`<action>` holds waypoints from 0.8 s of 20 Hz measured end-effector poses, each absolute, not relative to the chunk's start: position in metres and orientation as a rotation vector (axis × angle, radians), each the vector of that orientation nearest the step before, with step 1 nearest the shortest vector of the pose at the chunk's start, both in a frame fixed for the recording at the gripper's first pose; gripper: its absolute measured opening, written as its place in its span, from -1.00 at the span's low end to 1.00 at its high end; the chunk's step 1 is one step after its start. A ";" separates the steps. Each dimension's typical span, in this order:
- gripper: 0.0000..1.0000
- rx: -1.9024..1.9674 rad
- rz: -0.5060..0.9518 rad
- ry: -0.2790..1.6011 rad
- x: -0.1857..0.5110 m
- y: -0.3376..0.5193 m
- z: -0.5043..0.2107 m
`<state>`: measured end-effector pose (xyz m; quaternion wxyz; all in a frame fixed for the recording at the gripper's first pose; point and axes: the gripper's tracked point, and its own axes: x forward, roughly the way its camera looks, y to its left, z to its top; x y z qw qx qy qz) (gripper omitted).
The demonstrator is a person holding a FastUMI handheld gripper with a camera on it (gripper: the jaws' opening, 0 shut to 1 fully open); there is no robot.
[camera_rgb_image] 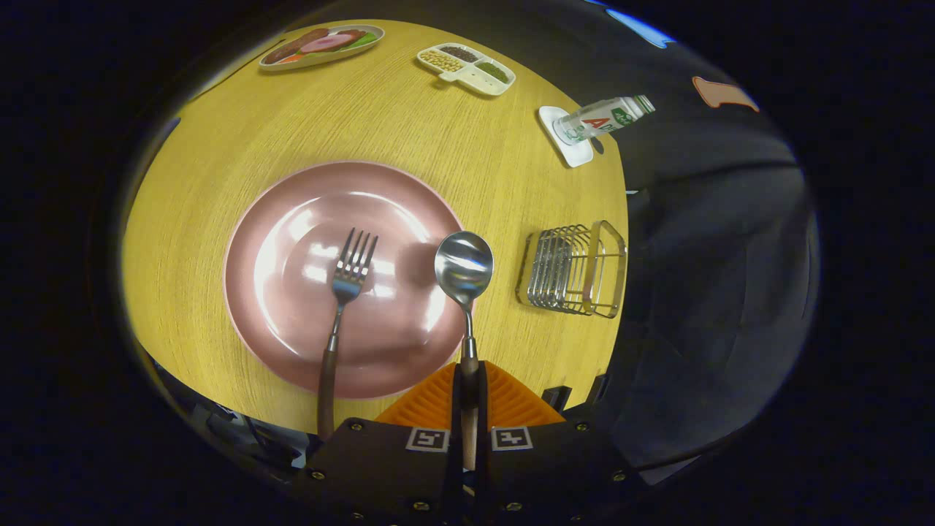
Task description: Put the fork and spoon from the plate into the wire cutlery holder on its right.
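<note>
Wood-grain yellow surface [453, 153] under dark booth walls. Tool [467, 398] aimed forward and down over the near edge, fingers [511, 398] closed tight on the spoon [465, 292] handle, clamping it from both sides. Spoon held out straight ahead of the fingers, bowl facing up, hovering over the right rim of the pink plate [292, 329]. Fork [343, 307] lying on the plate to the left of the spoon, tines pointing away, handle hanging past the plate's near rim. Wire cutlery holder [573, 270] standing on the surface to the right of the plate, near the surface's right edge, apart from the spoon. Farther off: bottle [603, 118] tilted on a small white coaster [577, 155], divided snack tray [467, 68], oval dish of food [321, 45].
</note>
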<state>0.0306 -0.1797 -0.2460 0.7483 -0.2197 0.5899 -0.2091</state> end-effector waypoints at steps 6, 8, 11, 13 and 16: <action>-0.86 -0.440 -0.548 1.260 0.030 -0.211 -0.210; -0.86 -0.419 -0.572 1.259 0.029 -0.222 -0.203; -0.86 -0.404 -0.606 1.264 0.026 -0.241 -0.195; -0.86 -0.390 -0.621 1.270 0.026 -0.253 -0.191; -0.86 -0.364 -0.638 1.283 0.030 -0.269 -0.189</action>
